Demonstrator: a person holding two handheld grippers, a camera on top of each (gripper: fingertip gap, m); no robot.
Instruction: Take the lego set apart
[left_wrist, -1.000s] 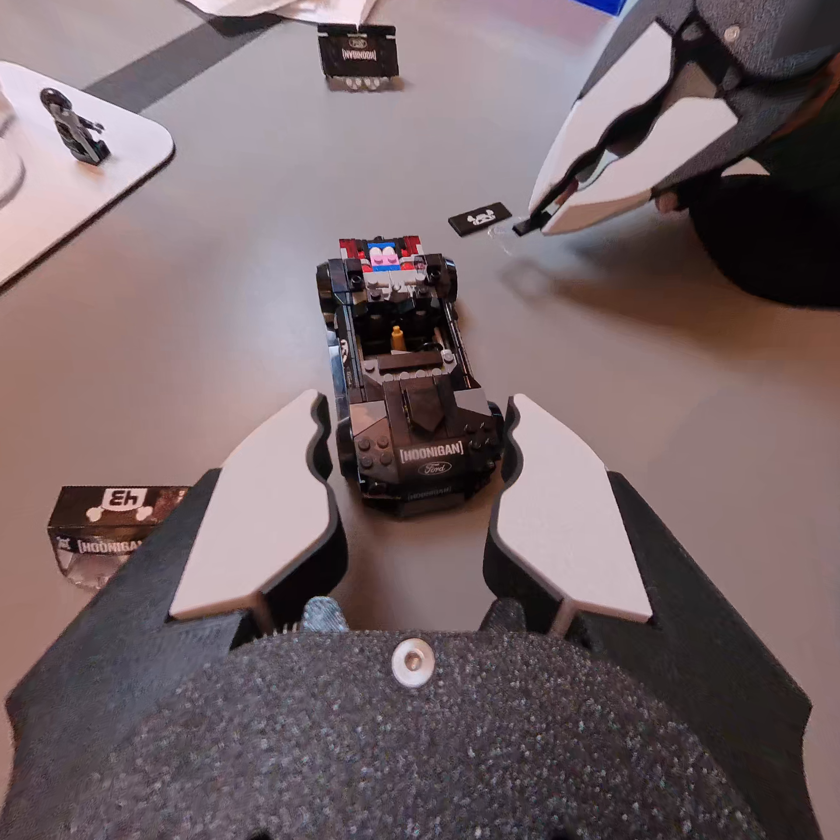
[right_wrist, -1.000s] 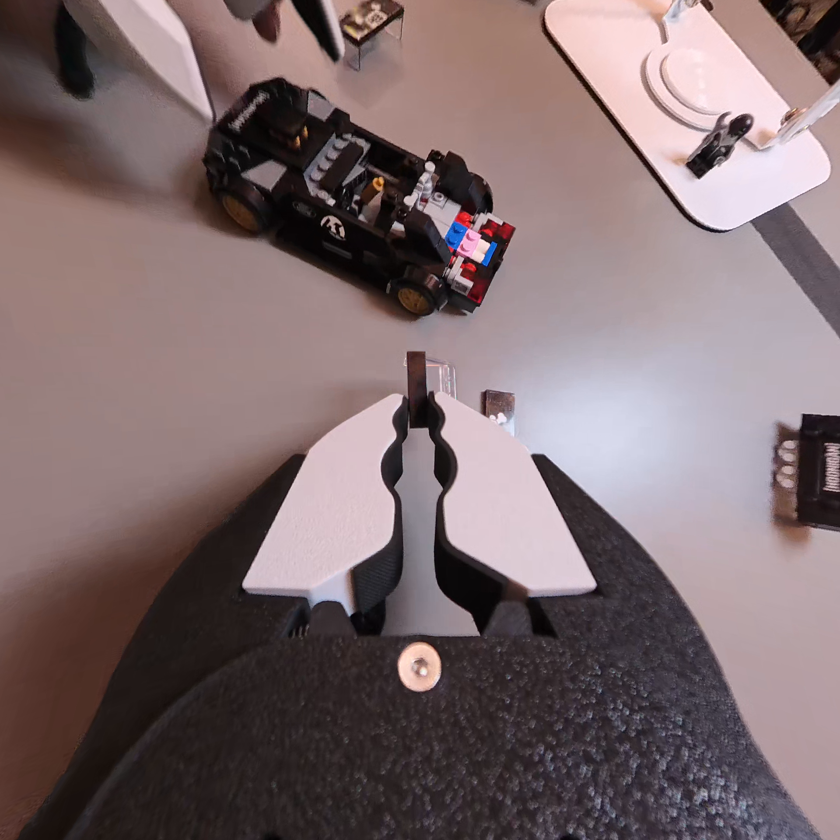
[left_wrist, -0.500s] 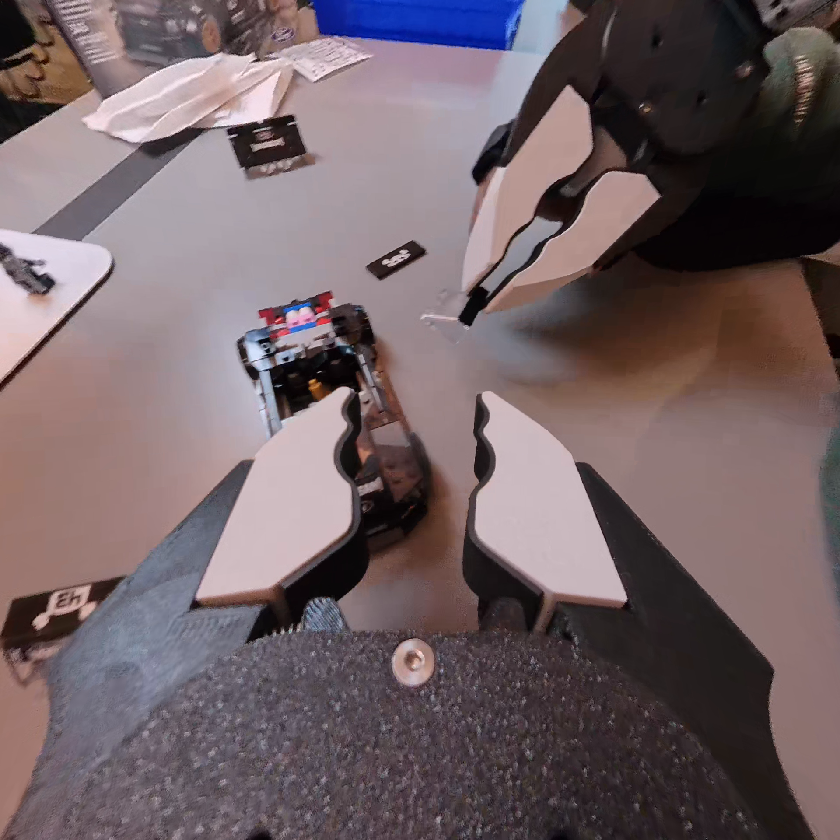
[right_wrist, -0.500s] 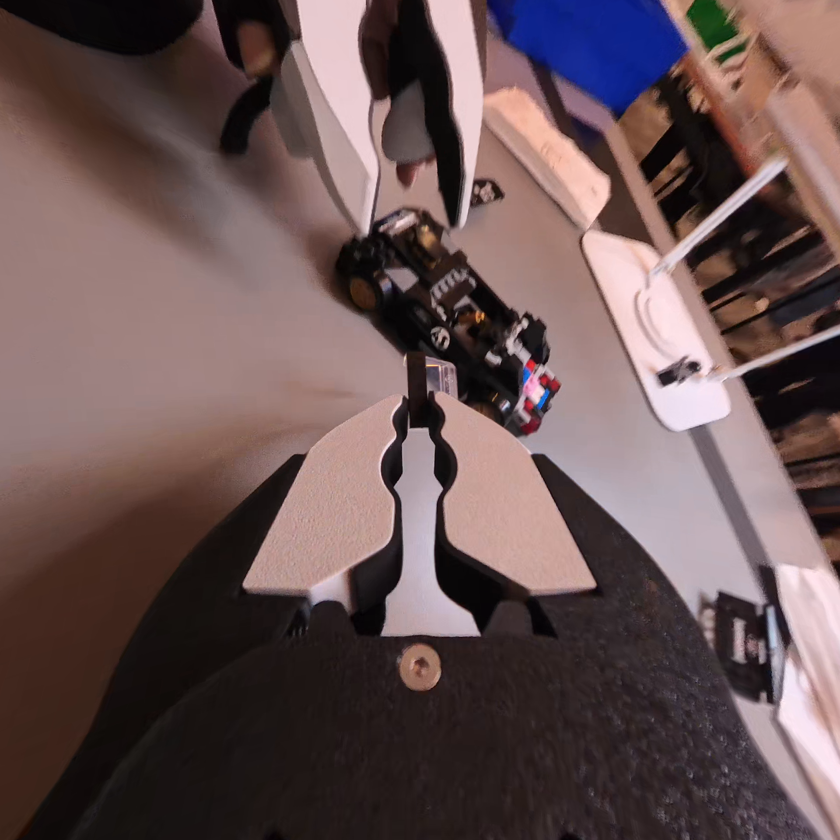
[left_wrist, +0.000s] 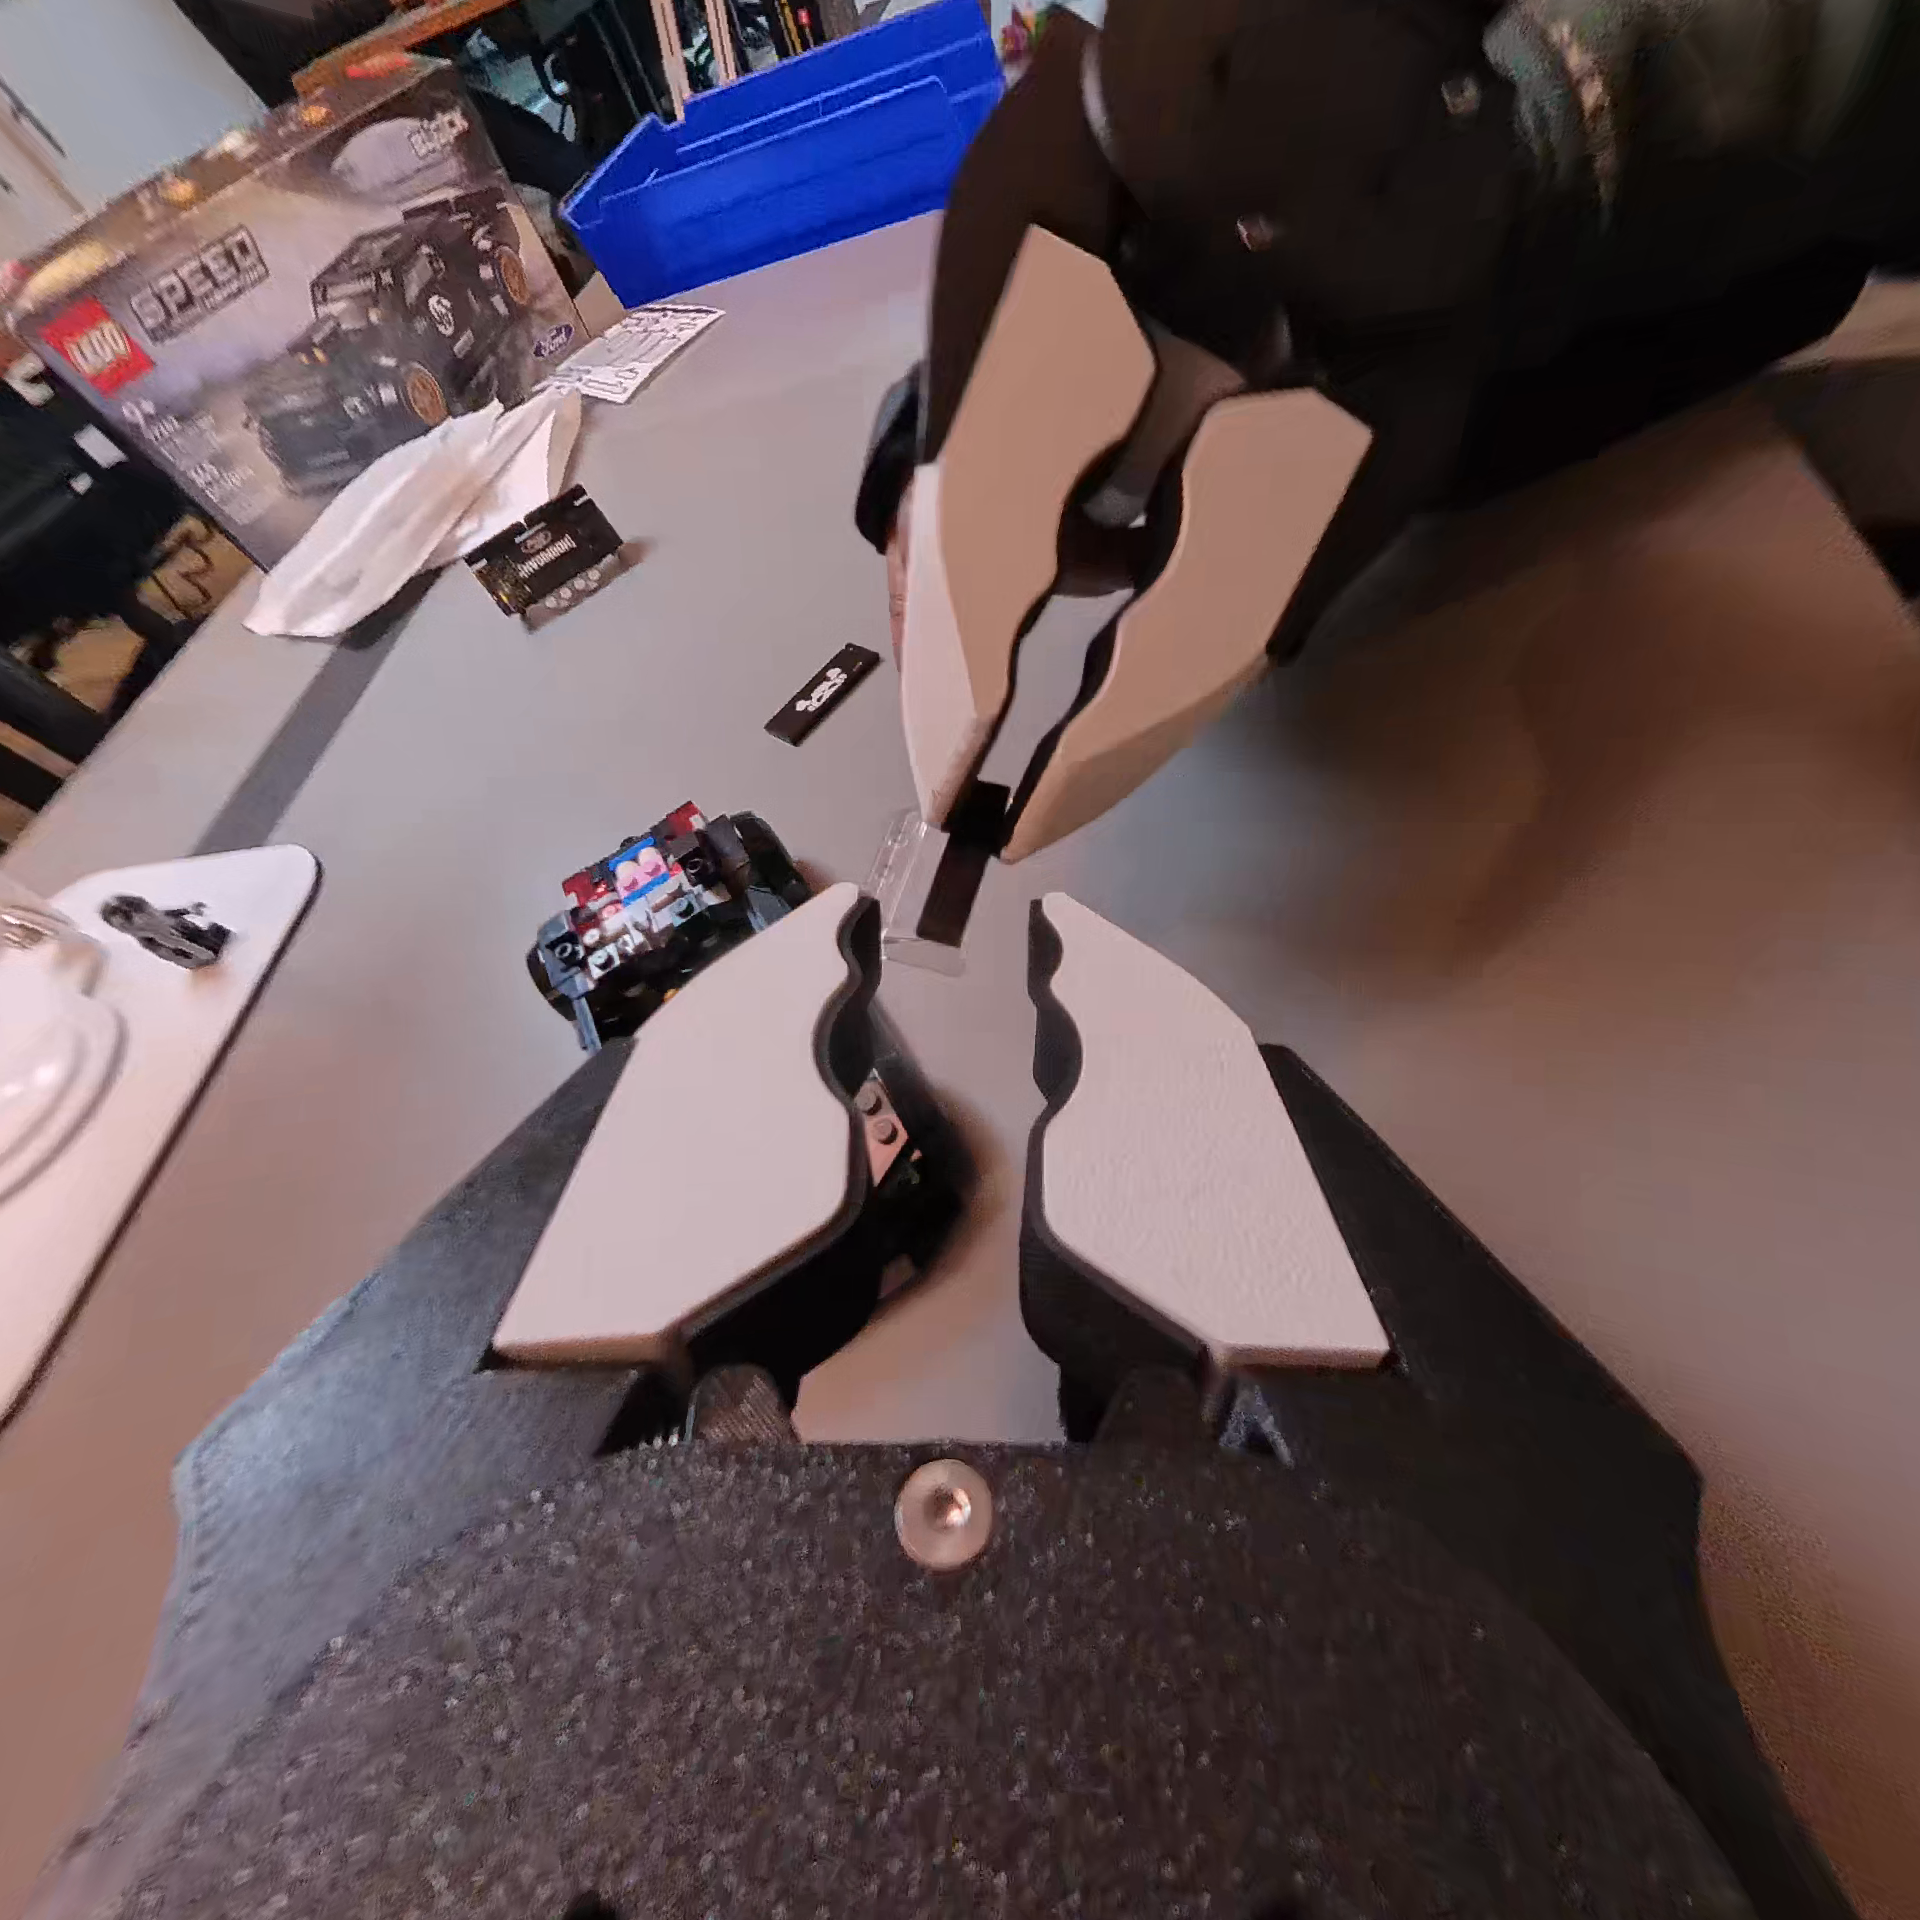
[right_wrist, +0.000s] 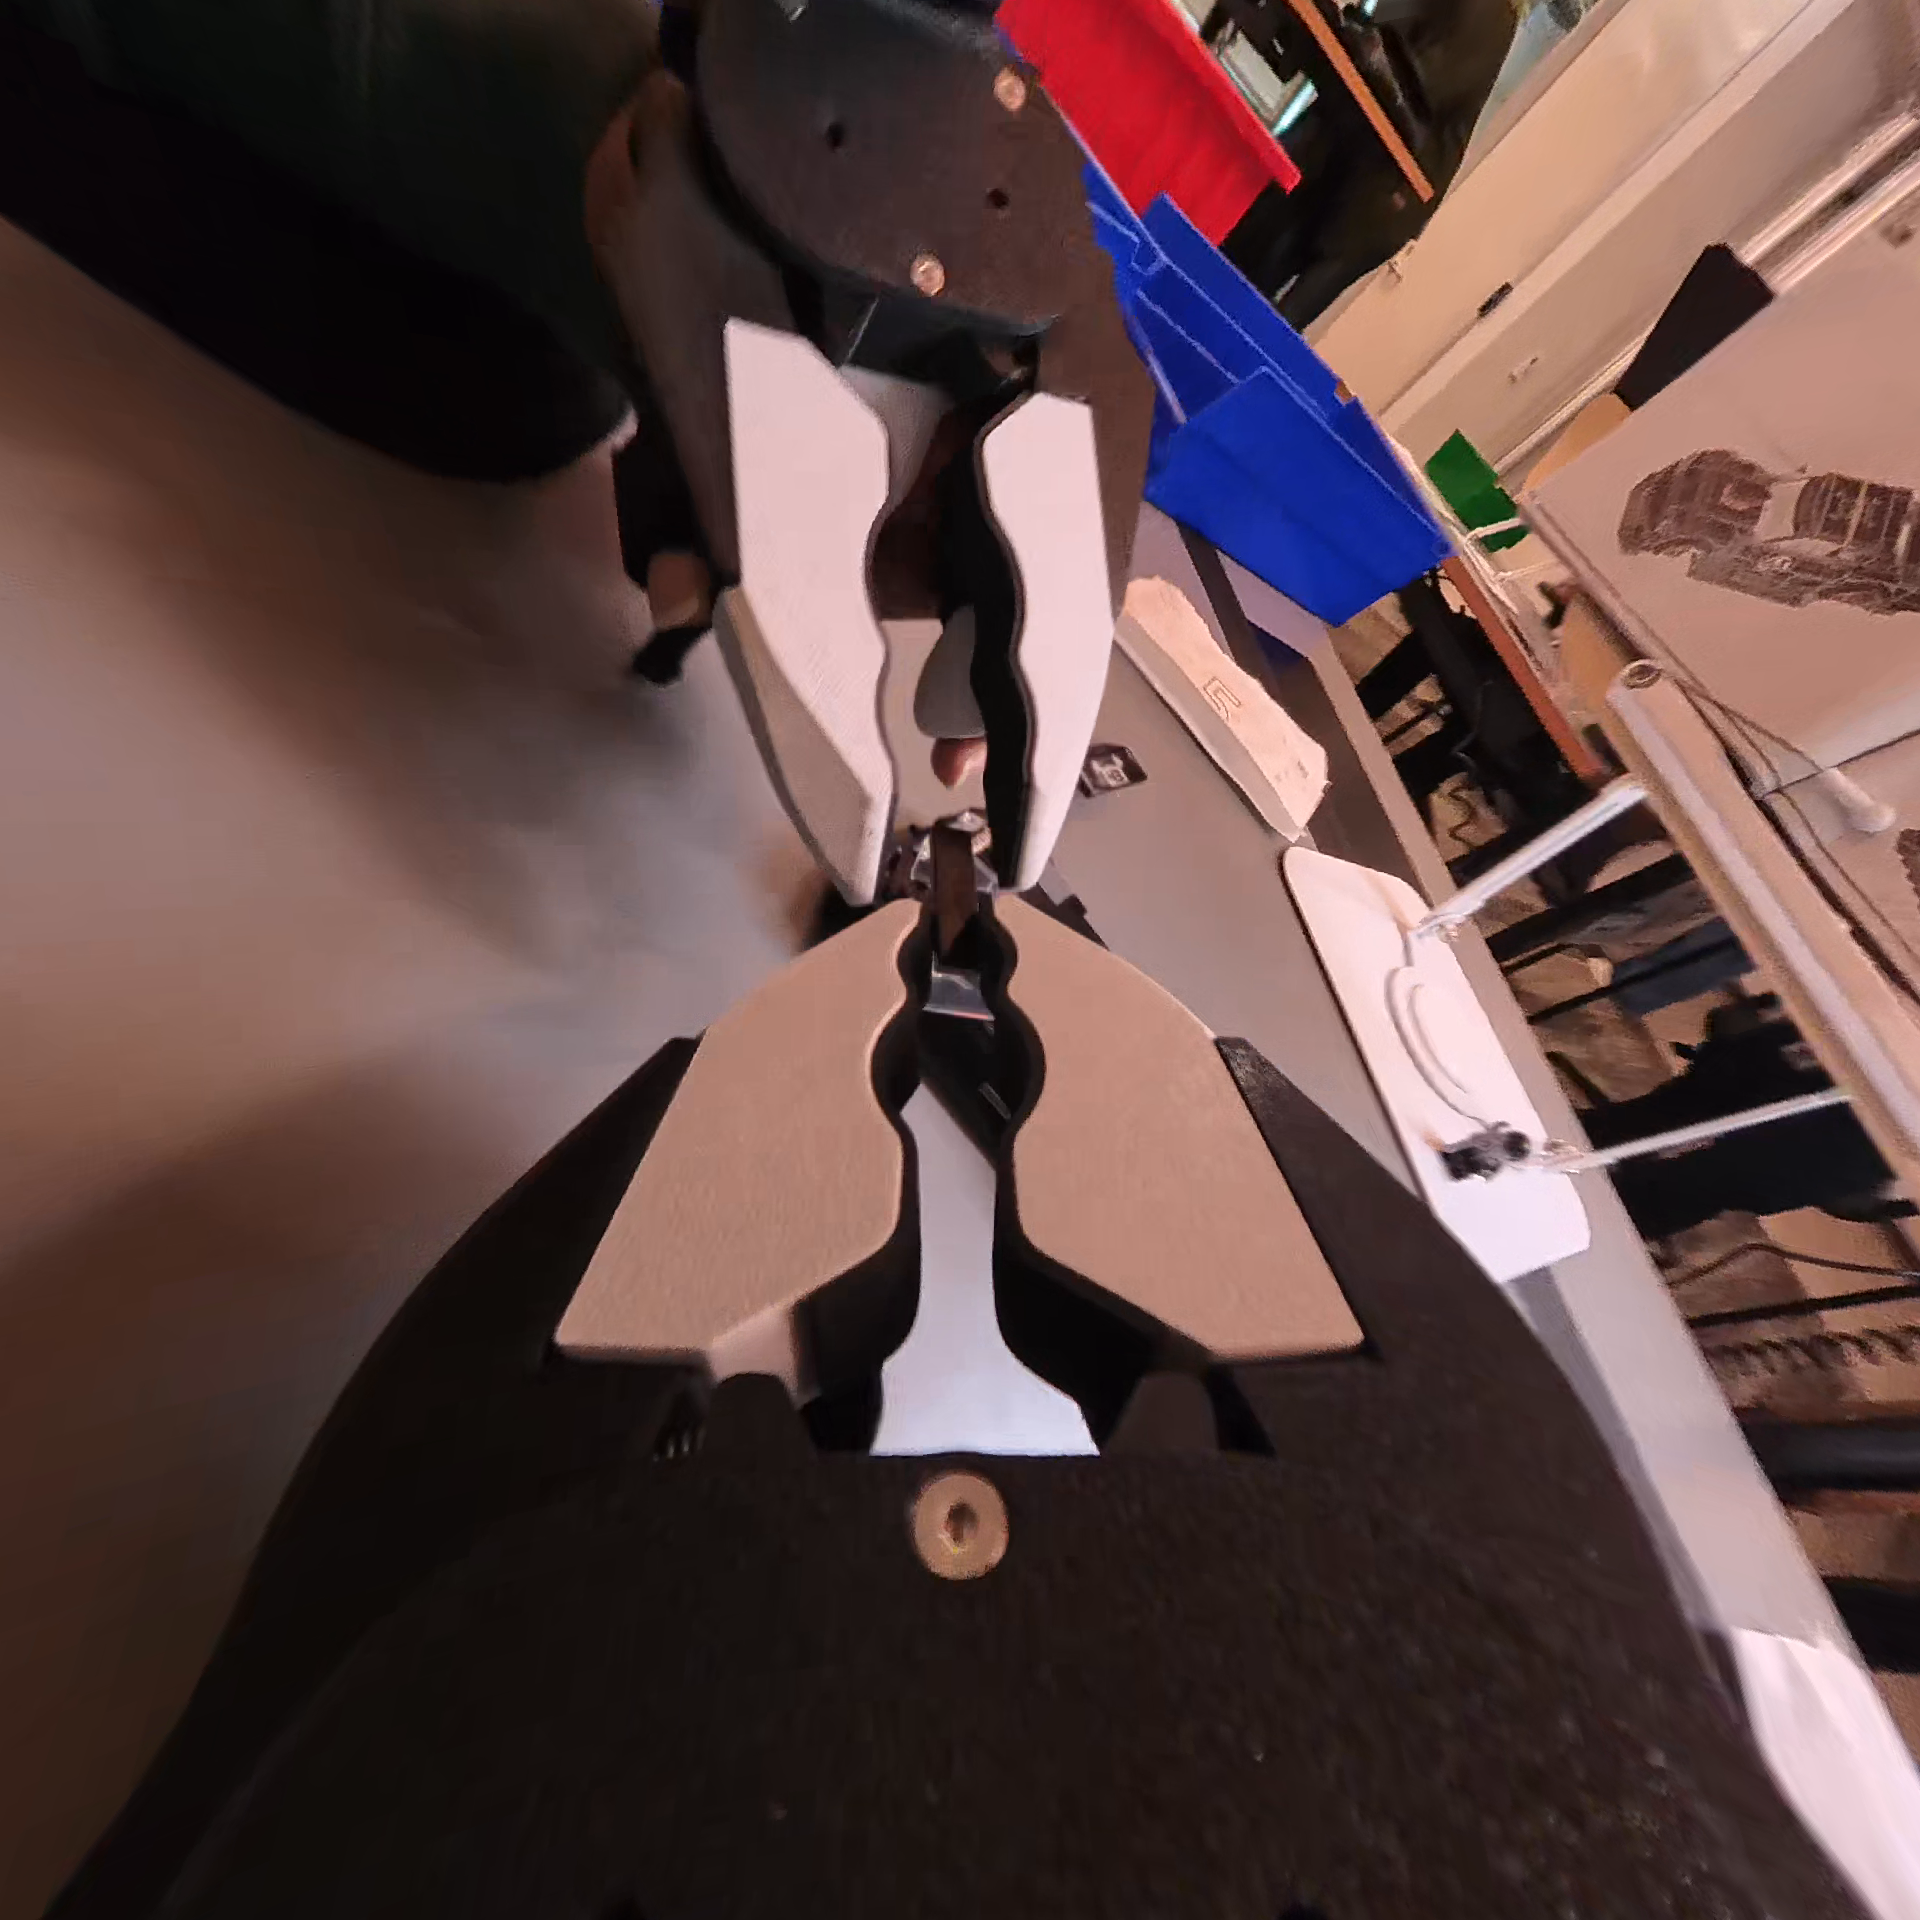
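The black lego car stands on the grey table, its front hidden behind my left finger. My left gripper is open and empty above the car. My right gripper comes in from the upper right, shut on a small black-and-clear piece that hangs just ahead of my left fingertips. In the right wrist view my right gripper pinches that piece, and the left gripper faces it tip to tip, jaws apart on either side of the piece's far end.
A lego box, a white bag and a blue bin sit at the back. A black printed part and a black tile lie on the table. A white board at left carries a small black figure. My two grippers' fingertips are within a few centimetres of each other. Between my right fingertips and the black tile there is roughly 15 centimeters.
My right gripper has lifted the piece off the table and brought it in front of my left gripper. My left gripper has risen off the car, shifted right and narrowed.
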